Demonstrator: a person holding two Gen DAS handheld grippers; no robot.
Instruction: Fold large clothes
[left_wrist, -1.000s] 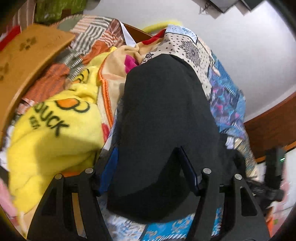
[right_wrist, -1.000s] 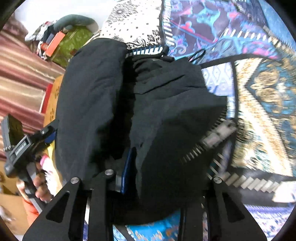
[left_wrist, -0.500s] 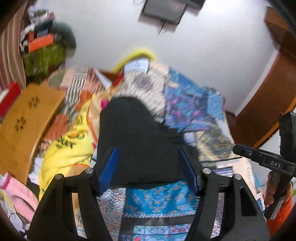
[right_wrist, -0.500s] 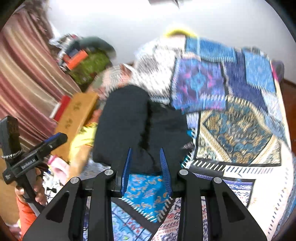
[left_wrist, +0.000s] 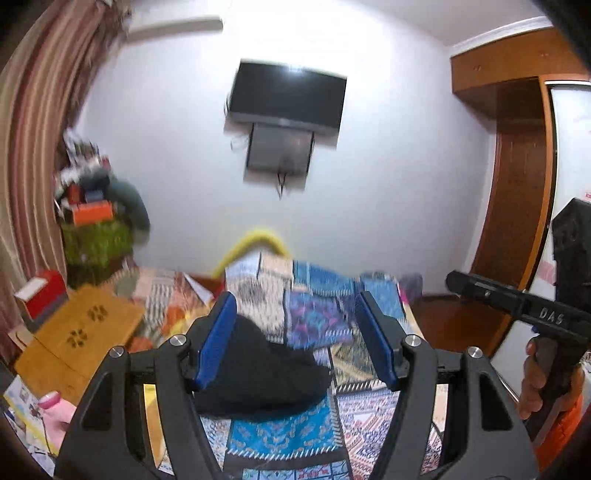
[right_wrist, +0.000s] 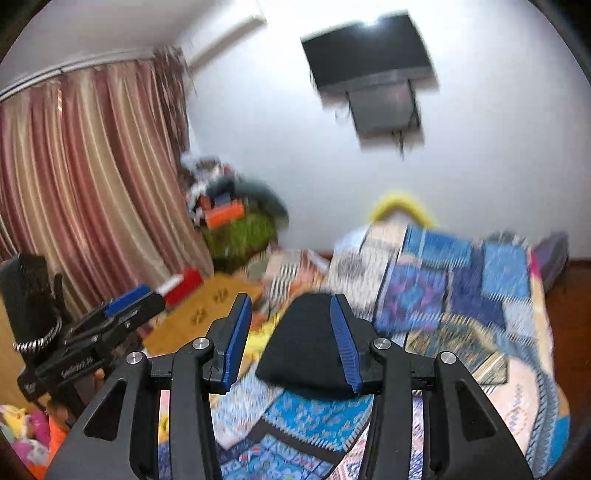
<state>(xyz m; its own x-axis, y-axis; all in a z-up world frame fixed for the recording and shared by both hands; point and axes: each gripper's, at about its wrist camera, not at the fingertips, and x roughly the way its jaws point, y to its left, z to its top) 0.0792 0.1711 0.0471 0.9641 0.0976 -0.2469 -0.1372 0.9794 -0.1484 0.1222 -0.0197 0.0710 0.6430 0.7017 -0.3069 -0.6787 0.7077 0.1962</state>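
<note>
Both tongs, left (left_wrist: 297, 341) and right (right_wrist: 291, 338), gape wide and empty above the bed (right_wrist: 461, 295); the black garment (left_wrist: 258, 373) lies folded compactly, seemingly finished.

Matt black cloth garment (left_wrist: 258, 373) on patterned woven bedspread (left_wrist: 280, 439).

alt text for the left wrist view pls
The left gripper is open and empty, raised above a folded black garment lying on a patchwork bedspread. The right gripper is at the right edge; a wall-mounted TV is straight ahead.
</note>
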